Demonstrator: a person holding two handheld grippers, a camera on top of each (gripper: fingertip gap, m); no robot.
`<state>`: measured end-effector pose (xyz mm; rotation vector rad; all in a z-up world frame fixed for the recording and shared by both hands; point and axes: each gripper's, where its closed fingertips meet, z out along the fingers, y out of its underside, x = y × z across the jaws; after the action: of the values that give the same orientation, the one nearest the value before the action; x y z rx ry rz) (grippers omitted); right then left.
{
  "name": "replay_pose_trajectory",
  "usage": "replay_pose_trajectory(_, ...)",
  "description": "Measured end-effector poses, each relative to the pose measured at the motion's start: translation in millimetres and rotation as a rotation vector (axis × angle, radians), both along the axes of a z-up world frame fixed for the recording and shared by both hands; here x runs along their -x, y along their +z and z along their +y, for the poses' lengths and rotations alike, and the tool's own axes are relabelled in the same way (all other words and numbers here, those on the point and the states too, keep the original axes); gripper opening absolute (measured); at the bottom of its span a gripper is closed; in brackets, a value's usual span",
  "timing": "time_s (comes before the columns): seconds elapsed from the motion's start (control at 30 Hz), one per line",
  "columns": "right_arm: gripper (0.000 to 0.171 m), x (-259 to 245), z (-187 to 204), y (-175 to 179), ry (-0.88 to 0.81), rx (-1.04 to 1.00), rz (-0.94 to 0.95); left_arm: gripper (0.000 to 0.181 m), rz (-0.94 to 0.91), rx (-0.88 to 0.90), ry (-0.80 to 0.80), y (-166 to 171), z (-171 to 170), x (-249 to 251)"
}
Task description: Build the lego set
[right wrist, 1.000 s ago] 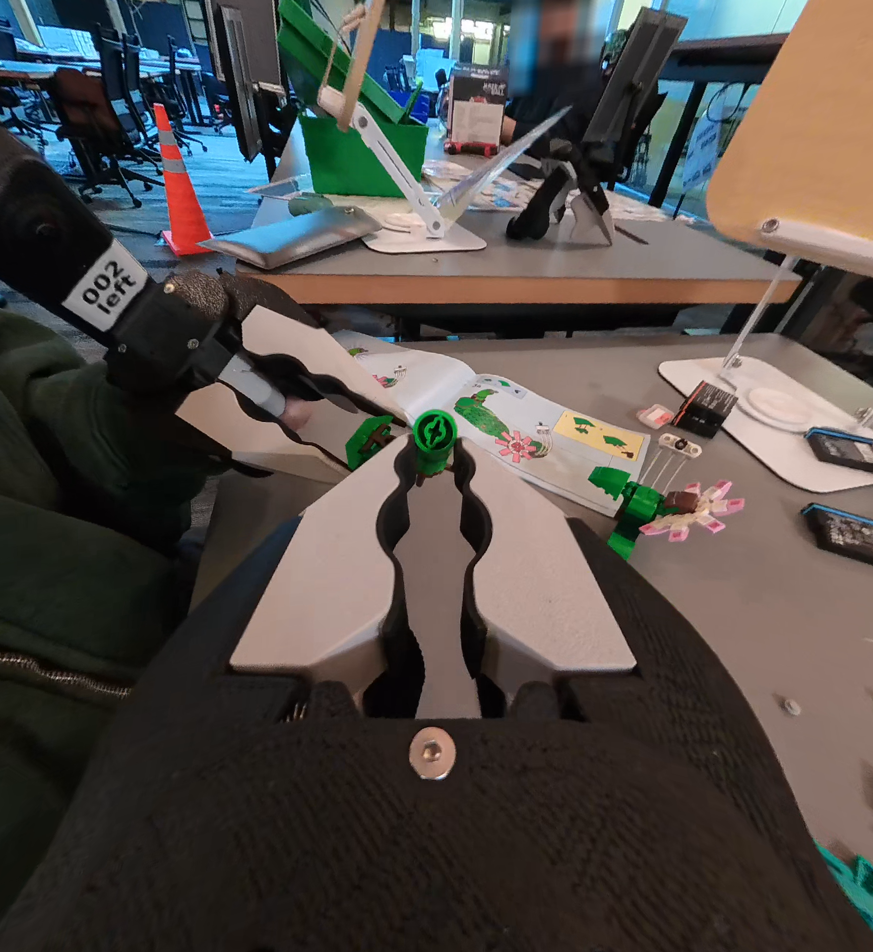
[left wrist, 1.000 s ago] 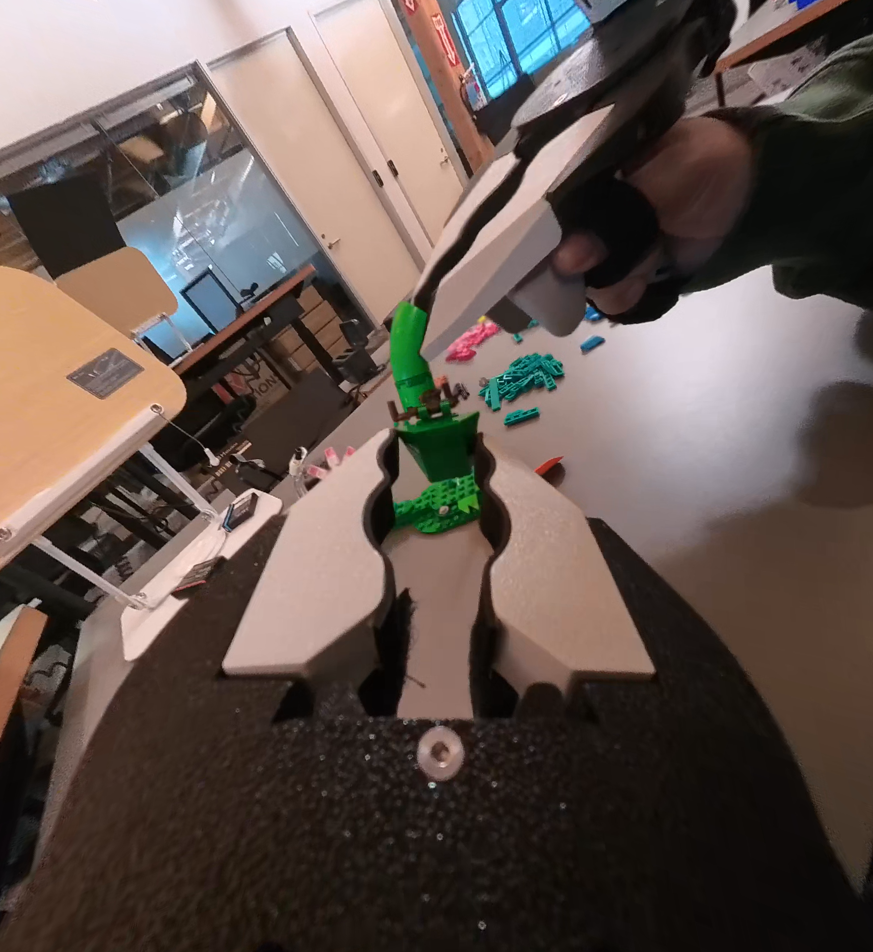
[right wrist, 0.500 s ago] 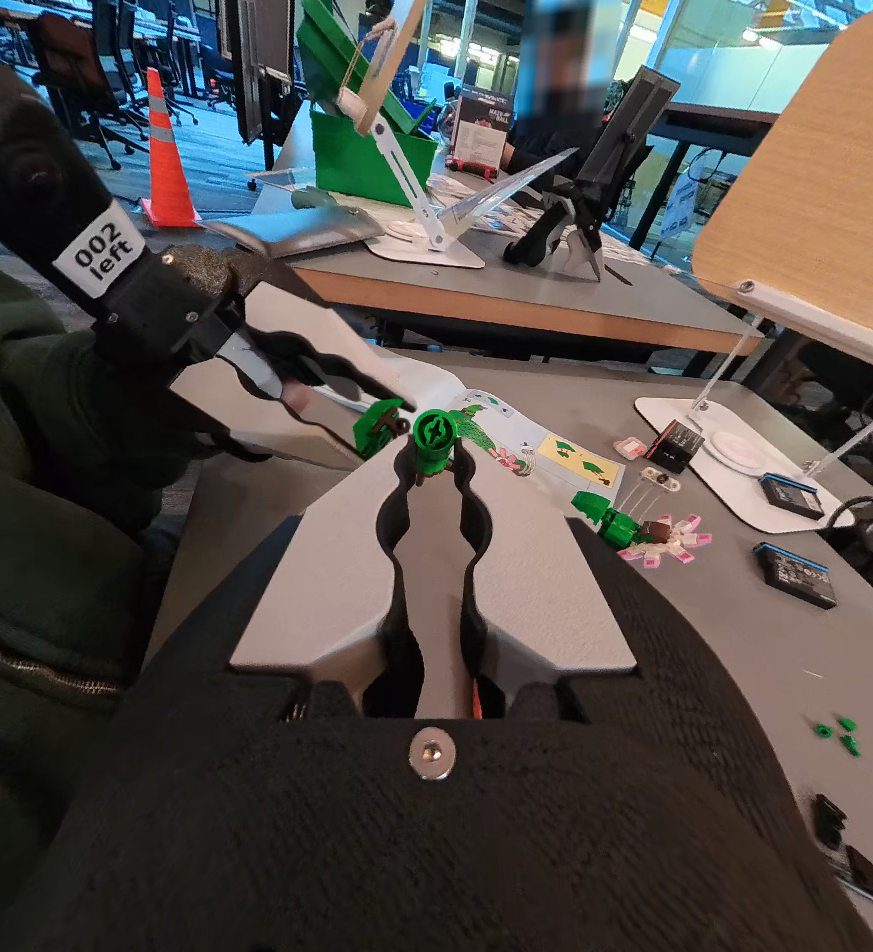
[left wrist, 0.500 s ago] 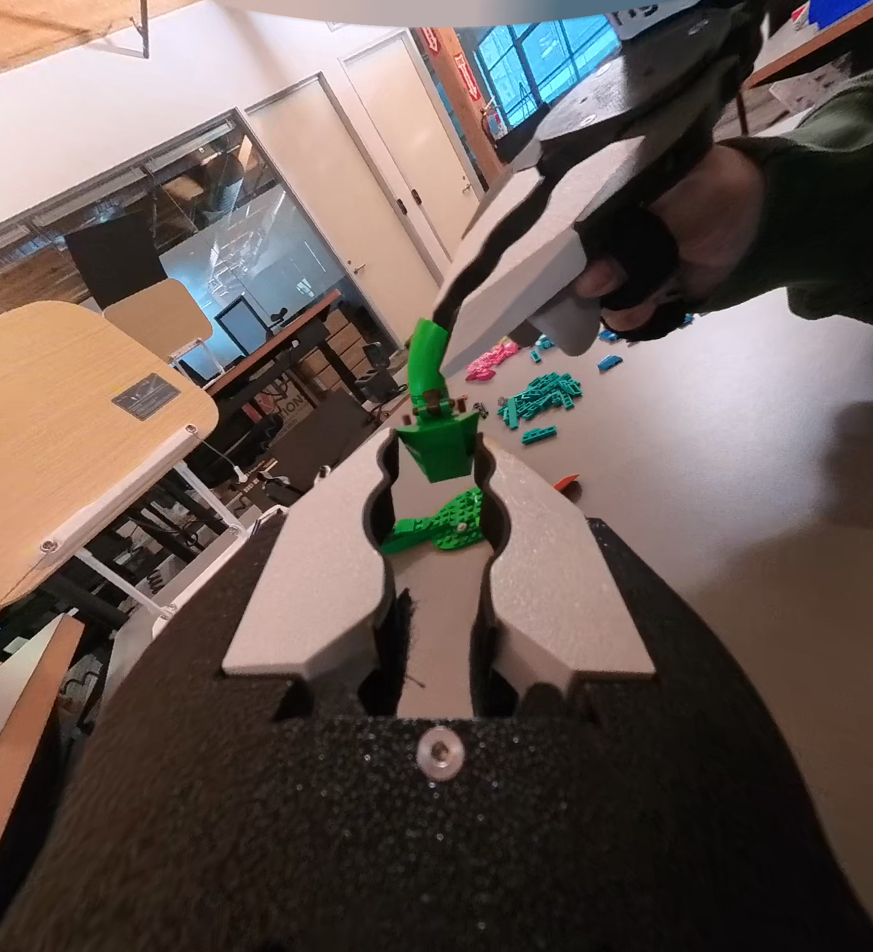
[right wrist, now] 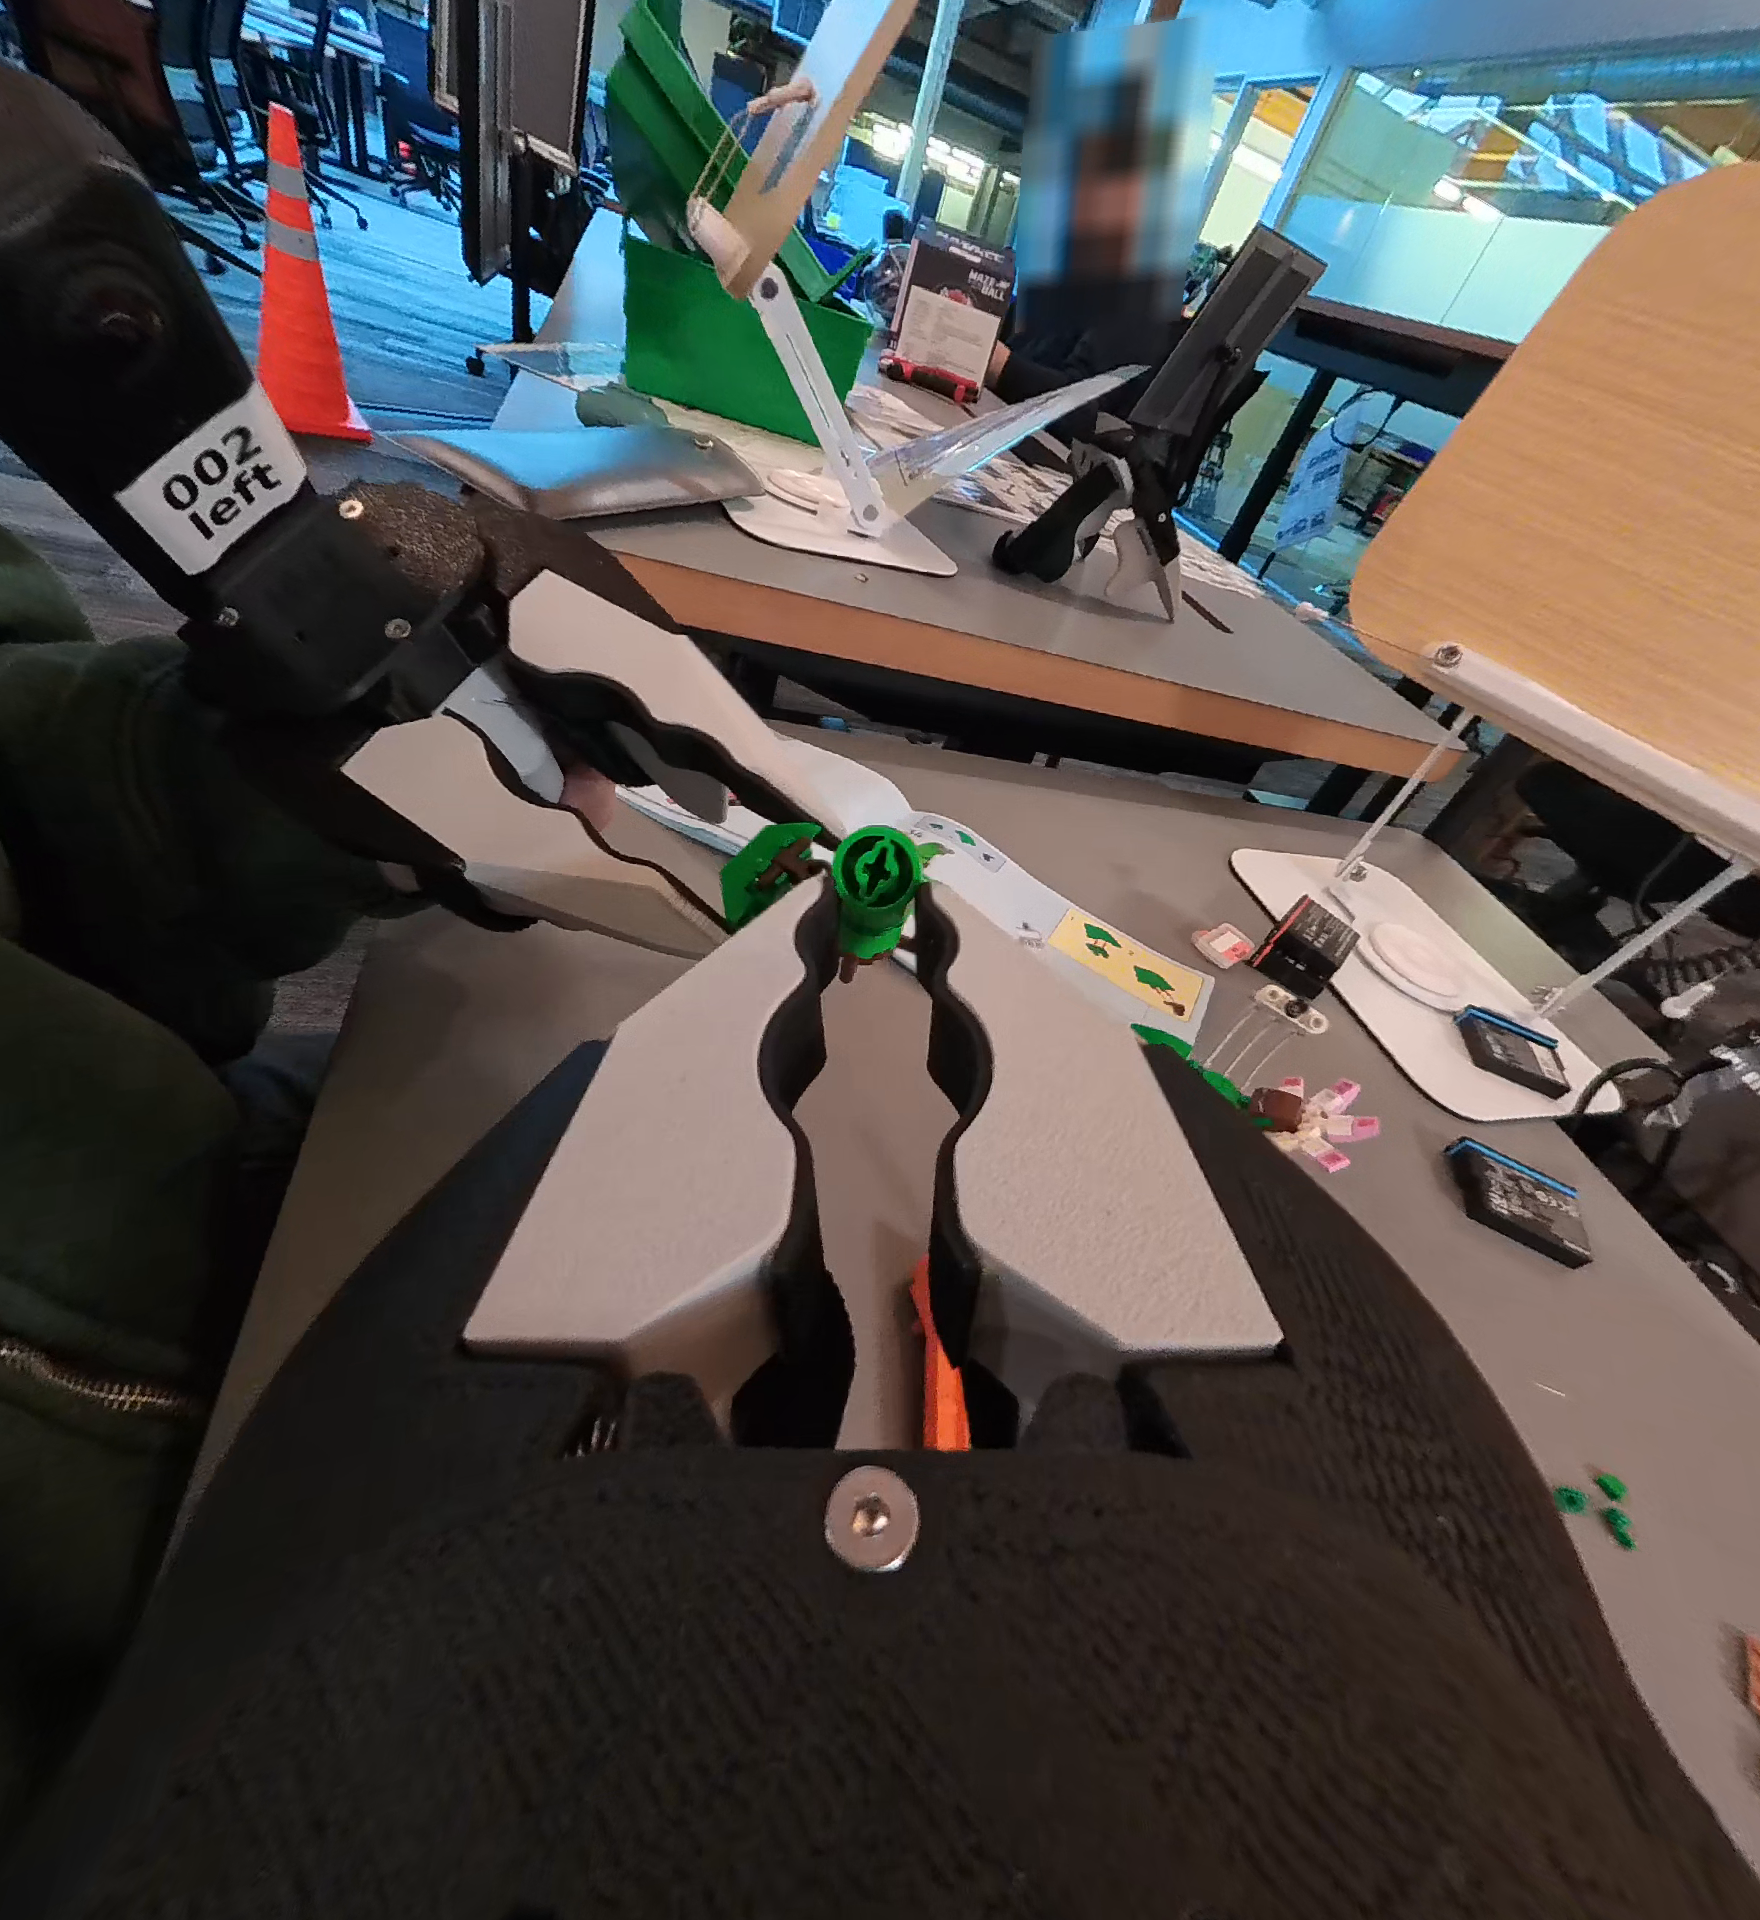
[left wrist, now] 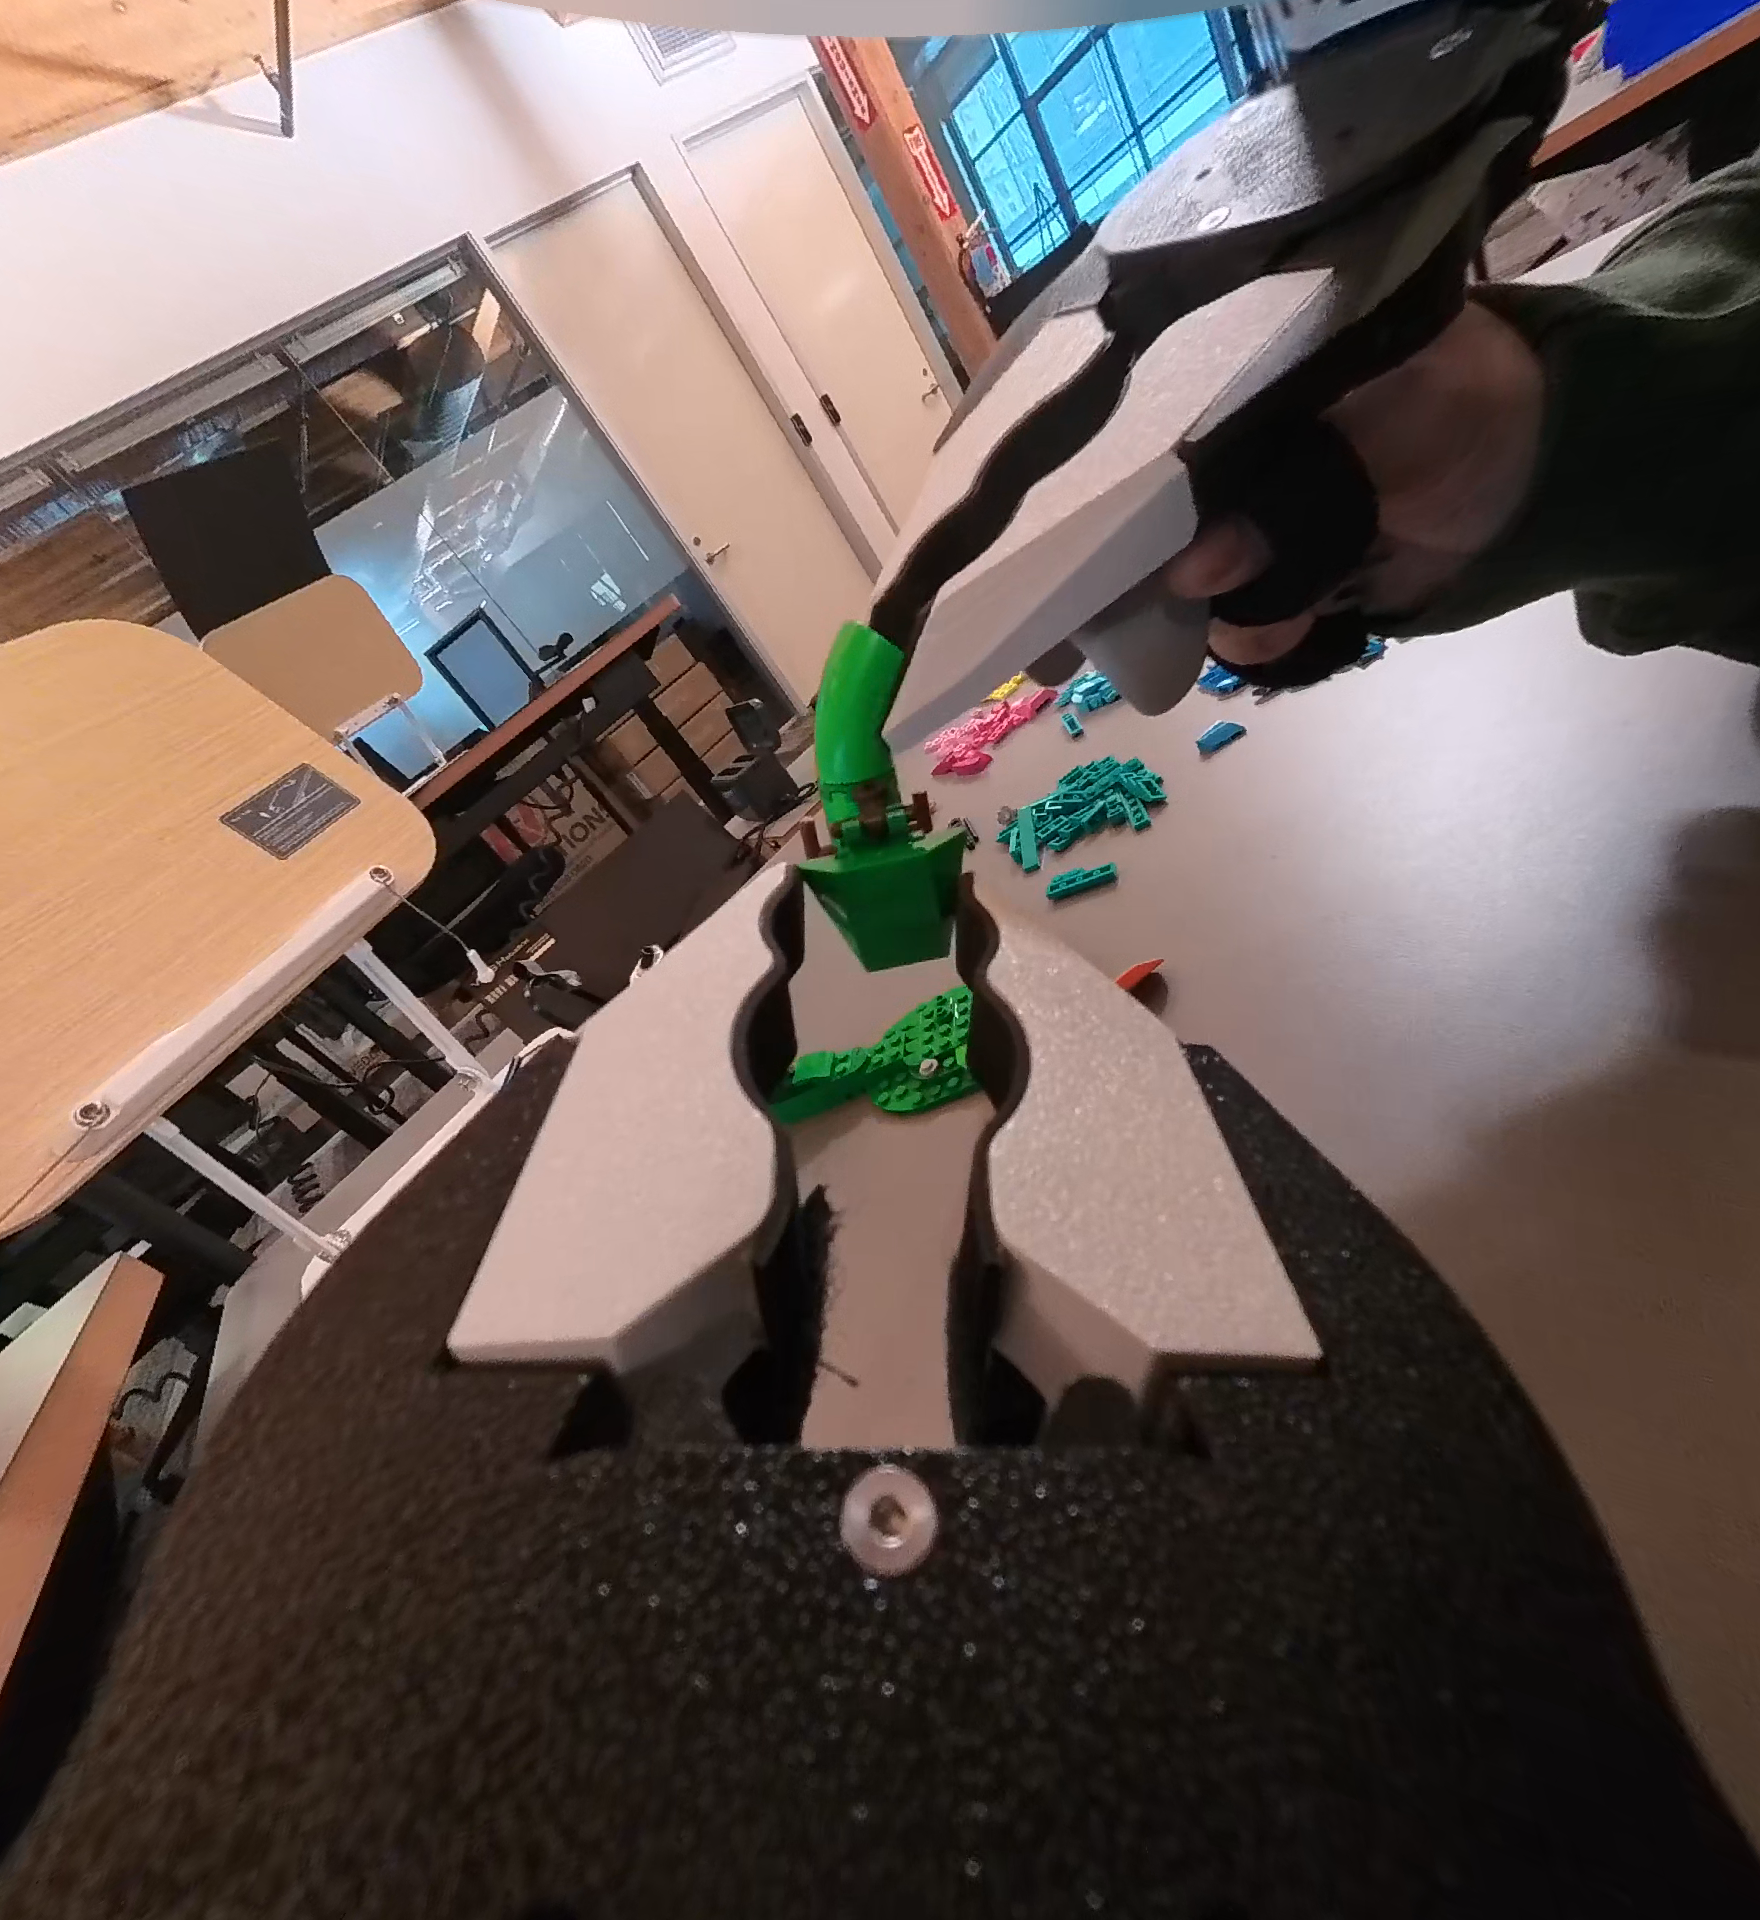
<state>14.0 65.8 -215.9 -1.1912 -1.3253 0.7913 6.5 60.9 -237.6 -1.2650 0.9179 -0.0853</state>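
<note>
Grey table [left wrist: 1427, 1091] fills the foreground of an office room with glass walls and white doors behind. Held up over the table, the left gripper [left wrist: 881, 914] has its jaws clamped on the sides of a green wedge brick [left wrist: 881, 909], which sits right between the tips, at 12 o'clock in the left wrist view. Small brown pieces [left wrist: 871, 821] sit on top of the wedge, and a curved green stem [left wrist: 855, 717] rises from them toward 12 o'clock. The right gripper [left wrist: 891, 634] comes in from 2 o'clock and closes its jaws on the upper end of this stem. In the right wrist view the stem [right wrist: 874, 883] shows end-on between the jaw tips at 12 o'clock, with the wedge brick [right wrist: 756, 868] just at 9 o'clock of it, in the left gripper [right wrist: 730, 873]. Below the wedge, a green leaf plate [left wrist: 886, 1070] lies on the table. At 1 o'clock are teal bricks [left wrist: 1084, 810] and pink bricks [left wrist: 980, 722]. A booklet [right wrist: 1063, 925] lies open behind the stem, and a pink flower [right wrist: 1317, 1127] lies at 3 o'clock.
</note>
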Motion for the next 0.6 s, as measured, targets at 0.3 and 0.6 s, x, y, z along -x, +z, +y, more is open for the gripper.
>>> replay_pose_trajectory(0.3, 0.013, 0.1, -2.9, 2.7, -0.013, -0.069, 0.014, 0.026, 0.004, -0.017, -0.007, 1.8, -1.6, 0.4)
replay_pose_trajectory(0.6, 0.012, -0.8, -7.8, 8.0, -0.024, -0.161, 0.046, 0.026, 0.008, -0.040, -0.017, 5.2, -4.1, 0.3)
